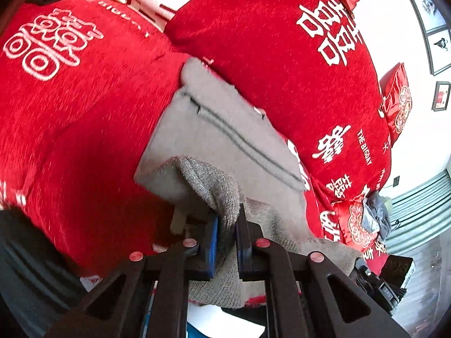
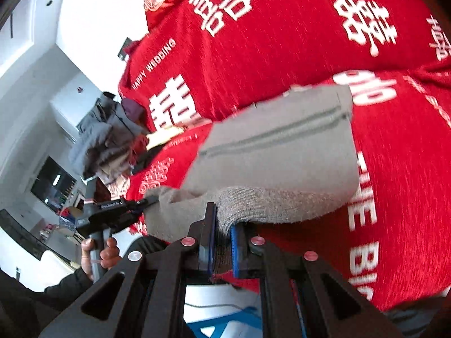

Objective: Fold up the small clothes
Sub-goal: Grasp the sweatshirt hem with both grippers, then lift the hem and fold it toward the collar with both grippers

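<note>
We see a grey knitted garment [image 1: 225, 129] lying on a red bedspread [image 1: 84, 118], with 2 dark parallel lines running along its flat upper part. Its near edge is lifted off the bed and drawn up toward both cameras.

In the left wrist view, our left gripper [image 1: 227, 236] has its jaws closed down to a narrow gap, and a bunched fold of the ribbed knit runs straight between the blue pads, spilling out to the right below them. In the right wrist view, our right gripper [image 2: 222, 242] is likewise pinched nearly closed on a ribbed fold of the same garment [image 2: 282, 146], which drapes over the jaw tips and stretches away to the right.

The left gripper [image 2: 112, 211] also shows at the garment's left corner, held by a bare hand [image 2: 98, 253].

Beyond the garment, the bedspread [image 2: 282, 42] carries white printed characters, and a heap of clothes [image 2: 104, 140] sits at the bed's far side.
</note>
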